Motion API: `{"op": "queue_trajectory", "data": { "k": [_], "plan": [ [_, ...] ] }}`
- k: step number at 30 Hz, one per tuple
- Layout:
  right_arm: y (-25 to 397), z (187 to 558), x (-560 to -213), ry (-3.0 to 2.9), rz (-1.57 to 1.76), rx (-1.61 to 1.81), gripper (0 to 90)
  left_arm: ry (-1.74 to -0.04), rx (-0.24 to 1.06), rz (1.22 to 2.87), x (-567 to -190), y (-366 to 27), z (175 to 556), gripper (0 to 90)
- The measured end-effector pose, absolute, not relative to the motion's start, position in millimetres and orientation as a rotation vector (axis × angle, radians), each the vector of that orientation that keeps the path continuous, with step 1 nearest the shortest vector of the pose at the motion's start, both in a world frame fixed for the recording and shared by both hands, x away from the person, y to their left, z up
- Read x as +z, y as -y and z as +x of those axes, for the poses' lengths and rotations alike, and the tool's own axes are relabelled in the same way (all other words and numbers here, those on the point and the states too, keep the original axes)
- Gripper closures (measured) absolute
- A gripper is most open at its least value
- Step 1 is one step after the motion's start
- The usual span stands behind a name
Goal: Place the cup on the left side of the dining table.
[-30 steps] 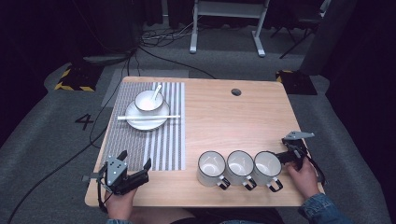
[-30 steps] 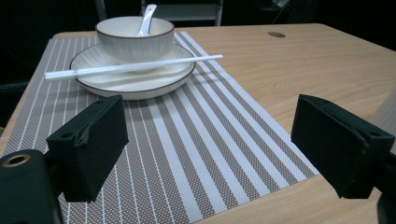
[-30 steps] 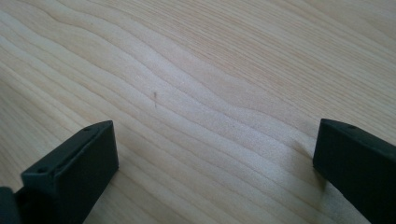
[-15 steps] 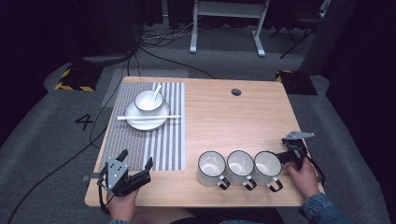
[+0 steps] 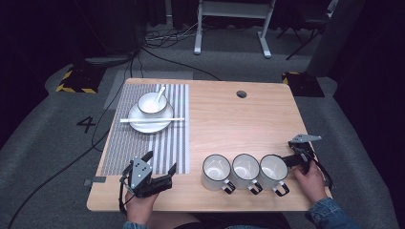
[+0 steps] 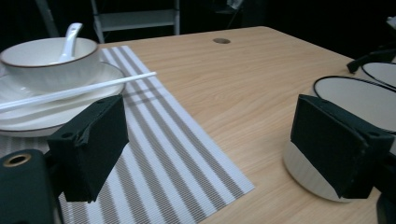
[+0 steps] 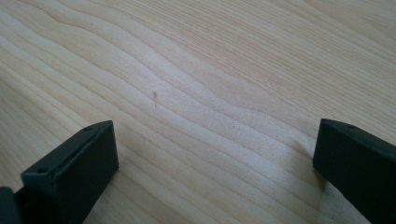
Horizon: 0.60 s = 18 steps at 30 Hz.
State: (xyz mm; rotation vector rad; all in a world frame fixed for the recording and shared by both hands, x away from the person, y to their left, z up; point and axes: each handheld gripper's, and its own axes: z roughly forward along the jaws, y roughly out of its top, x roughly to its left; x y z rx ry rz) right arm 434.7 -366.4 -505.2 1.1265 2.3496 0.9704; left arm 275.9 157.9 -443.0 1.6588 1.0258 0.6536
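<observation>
Dark floor surrounds a light wooden table (image 5: 229, 119) carrying a grey striped placemat (image 5: 143, 143), a white bowl with spoon (image 5: 153, 101) and three white black-rimmed mugs (image 5: 245, 171) in a row. Left gripper (image 5: 160, 162) and right gripper (image 5: 298, 149) both rest wide open, empty.

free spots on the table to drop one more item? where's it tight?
Free: bare wood right of the mat, from the cable hole down to the mugs. Also the mat's near half, below the plate. Tight: front edge, where mugs sit between the left gripper and right gripper.
</observation>
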Motion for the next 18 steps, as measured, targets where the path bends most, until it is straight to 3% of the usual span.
{"op": "queue_trajectory", "data": {
  "k": [18],
  "plan": [
    [366.4, 434.7, -505.2, -2.35, 1.127, 0.97, 0.2, -0.892, 0.497, 1.728, -441.9, -110.3, 278.3, 11.2]
  ]
}}
